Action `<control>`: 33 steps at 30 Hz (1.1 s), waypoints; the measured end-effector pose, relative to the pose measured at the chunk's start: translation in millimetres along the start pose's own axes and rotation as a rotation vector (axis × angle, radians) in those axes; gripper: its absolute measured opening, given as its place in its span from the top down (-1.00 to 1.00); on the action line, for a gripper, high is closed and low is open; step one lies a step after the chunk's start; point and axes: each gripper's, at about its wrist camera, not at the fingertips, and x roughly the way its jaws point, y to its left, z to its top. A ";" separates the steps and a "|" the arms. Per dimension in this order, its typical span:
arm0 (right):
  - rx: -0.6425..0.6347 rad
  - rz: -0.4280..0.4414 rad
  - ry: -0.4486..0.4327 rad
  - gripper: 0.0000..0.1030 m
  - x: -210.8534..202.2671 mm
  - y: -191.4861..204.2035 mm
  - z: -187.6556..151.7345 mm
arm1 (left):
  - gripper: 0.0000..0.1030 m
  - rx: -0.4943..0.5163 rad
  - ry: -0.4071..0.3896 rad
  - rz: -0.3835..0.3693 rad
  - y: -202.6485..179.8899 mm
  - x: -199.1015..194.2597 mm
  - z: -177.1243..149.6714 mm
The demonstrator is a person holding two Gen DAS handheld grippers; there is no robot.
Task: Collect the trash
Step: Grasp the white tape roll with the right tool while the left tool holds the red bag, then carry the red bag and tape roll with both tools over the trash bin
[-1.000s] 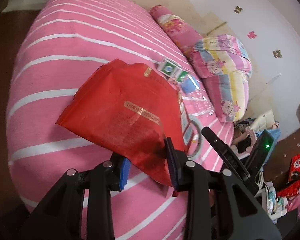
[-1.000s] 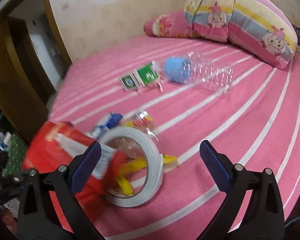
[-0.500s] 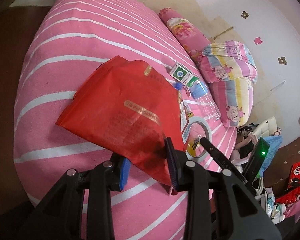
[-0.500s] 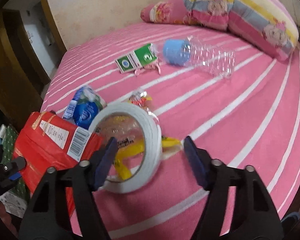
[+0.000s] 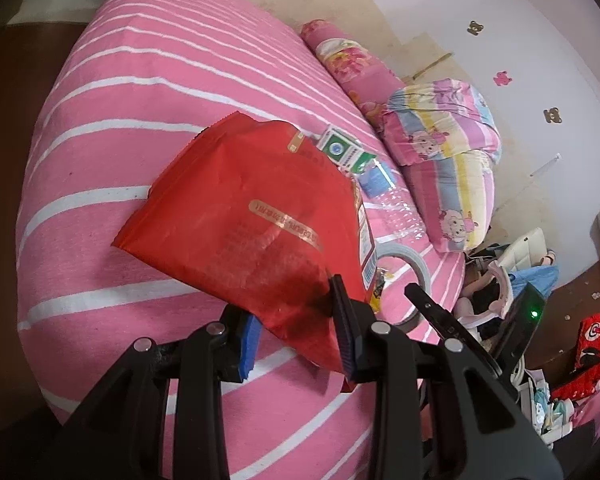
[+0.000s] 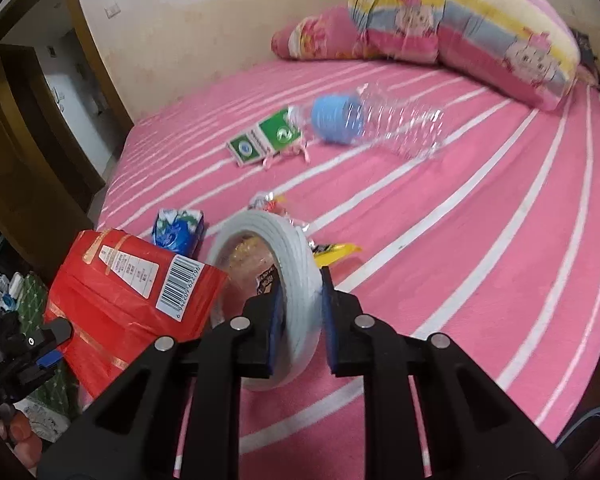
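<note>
My left gripper [image 5: 296, 320] is shut on the lower corner of a red plastic bag [image 5: 252, 216], which it holds up over the pink striped bed [image 5: 100, 208]. In the right wrist view the bag [image 6: 132, 296] hangs at the lower left with its barcode label showing. My right gripper [image 6: 302, 304] is closing its jaws on the band of a white tape roll [image 6: 288, 248] that stands on edge, one pad on each side and both touching it. The roll [image 5: 418, 264] also peeks out behind the bag. A yellow wrapper [image 6: 332, 250] lies just behind the roll.
More litter lies on the bed: a blue wrapper [image 6: 178, 232], a green and white box [image 6: 264, 140], and a crushed clear bottle with a blue label [image 6: 380, 124]. Pillows [image 6: 480, 28] line the far end. An open doorway [image 6: 60, 92] is at the left; clutter covers the floor [image 5: 560, 360].
The right gripper's jaws went from wide open around the tape roll to closed on its band. The left gripper kept its hold on the red bag and barely moved.
</note>
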 end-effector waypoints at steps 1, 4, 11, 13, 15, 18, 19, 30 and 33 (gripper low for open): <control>-0.009 -0.007 -0.020 0.66 -7.7 1.9 -0.6 | 0.39 0.002 -0.005 -0.008 -2.1 -1.9 -0.8; -0.041 -0.021 -0.057 0.67 -21.3 5.6 -0.8 | 0.40 0.011 -0.024 -0.020 -7.2 -9.4 -3.5; -0.056 -0.016 -0.091 0.68 -49.3 10.0 -6.8 | 0.40 0.016 -0.075 -0.042 -19.5 -29.8 -8.8; -0.053 -0.011 -0.096 0.68 -60.3 12.7 -10.6 | 0.40 0.015 -0.089 -0.050 -23.0 -36.5 -11.4; -0.050 -0.005 -0.096 0.68 -66.7 14.3 -12.1 | 0.40 0.015 -0.104 -0.054 -27.4 -43.4 -14.8; -0.045 0.007 -0.105 0.68 -88.8 16.8 -19.9 | 0.40 0.012 -0.122 -0.064 -33.3 -54.6 -20.4; -0.044 0.010 -0.107 0.68 -92.3 17.0 -21.3 | 0.39 0.011 -0.128 -0.067 -35.7 -57.4 -21.1; -0.027 0.033 -0.161 0.68 -171.2 14.4 -35.8 | 0.39 0.021 -0.169 -0.107 -67.9 -99.9 -48.9; -0.023 0.029 -0.179 0.68 -191.6 8.7 -37.4 | 0.40 0.042 -0.168 -0.119 -82.6 -108.1 -57.4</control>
